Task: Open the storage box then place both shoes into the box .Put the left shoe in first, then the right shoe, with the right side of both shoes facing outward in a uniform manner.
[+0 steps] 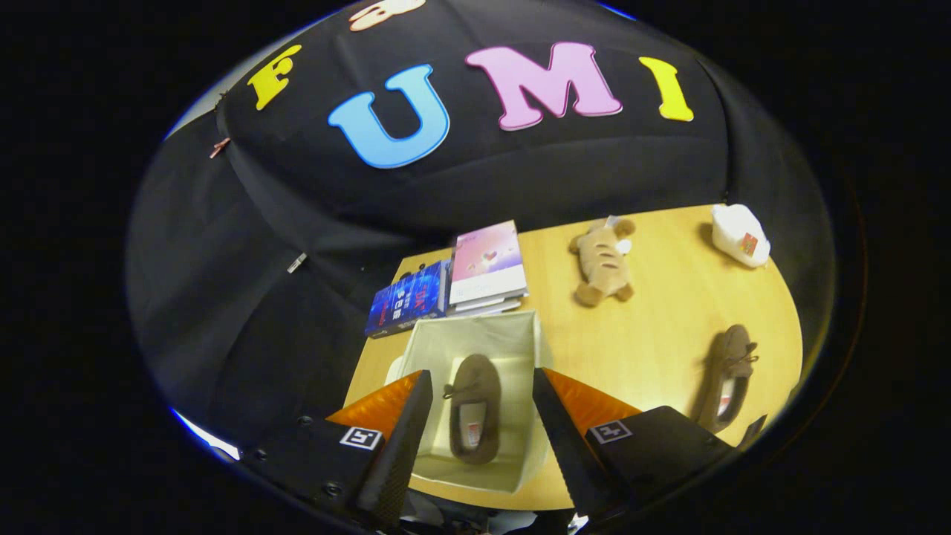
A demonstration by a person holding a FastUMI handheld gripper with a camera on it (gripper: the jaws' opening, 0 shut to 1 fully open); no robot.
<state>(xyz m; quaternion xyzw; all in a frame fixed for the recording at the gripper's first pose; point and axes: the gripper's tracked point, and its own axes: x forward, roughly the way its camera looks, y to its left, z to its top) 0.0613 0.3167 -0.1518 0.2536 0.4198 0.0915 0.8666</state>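
An open cream fabric storage box [513,338] stands on the wooden table, below and between my fingers. One brown shoe [475,405] lies flat on the box's floor, its opening up and its laces toward the far wall. My gripper [481,431] hovers above the box, open, with nothing held between its fingers. The second brown shoe [728,375] lies on the table to the right of the box, beyond my right finger [561,423].
Books [487,264] are stacked just behind the box, with a blue book [405,297] to their left. A brown plush toy [602,260] lies further right on the wooden table [661,327]. A white container [739,234] sits at the far right corner.
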